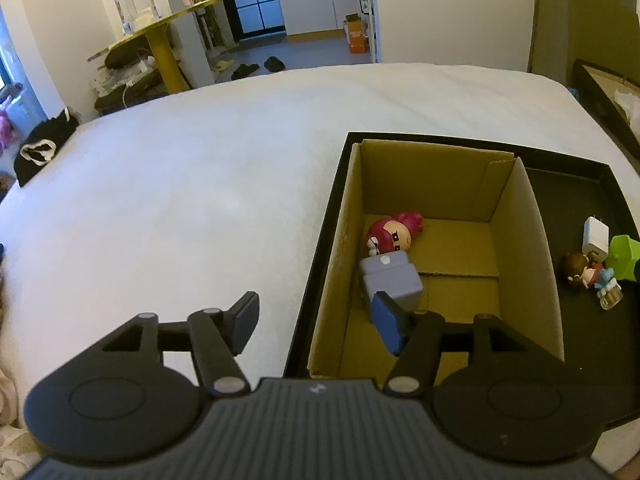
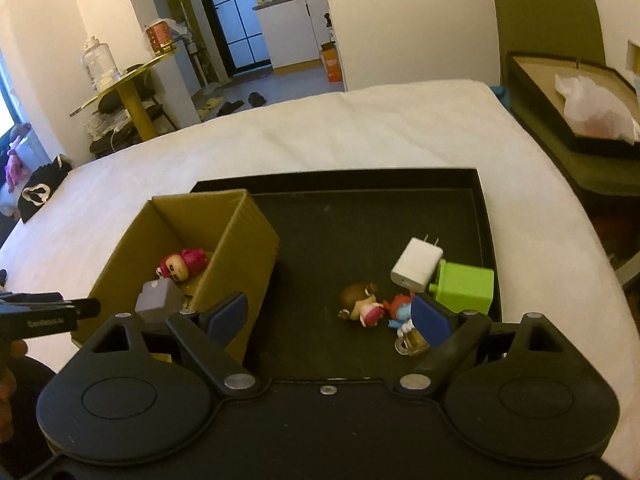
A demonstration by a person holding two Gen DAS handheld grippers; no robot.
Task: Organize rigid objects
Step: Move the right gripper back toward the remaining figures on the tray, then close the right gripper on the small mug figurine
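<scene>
While both tongs gape empty | left tongs (image 1: 316, 320) lower centre, above carton (image 1: 520, 216) | right tongs (image 2: 334, 316) facing brown-haired figurine (image 2: 360, 300), likely next pick.

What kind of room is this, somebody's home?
Most likely a small flat or studio: the work surface looks like a white bed, slippers lie on the floor, and a kitchen counter shows beyond.

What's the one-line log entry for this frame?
left gripper: open, empty | right gripper: open, empty | cardboard box: pink-haired figure, grey cube | black tray: white charger, green block
</scene>
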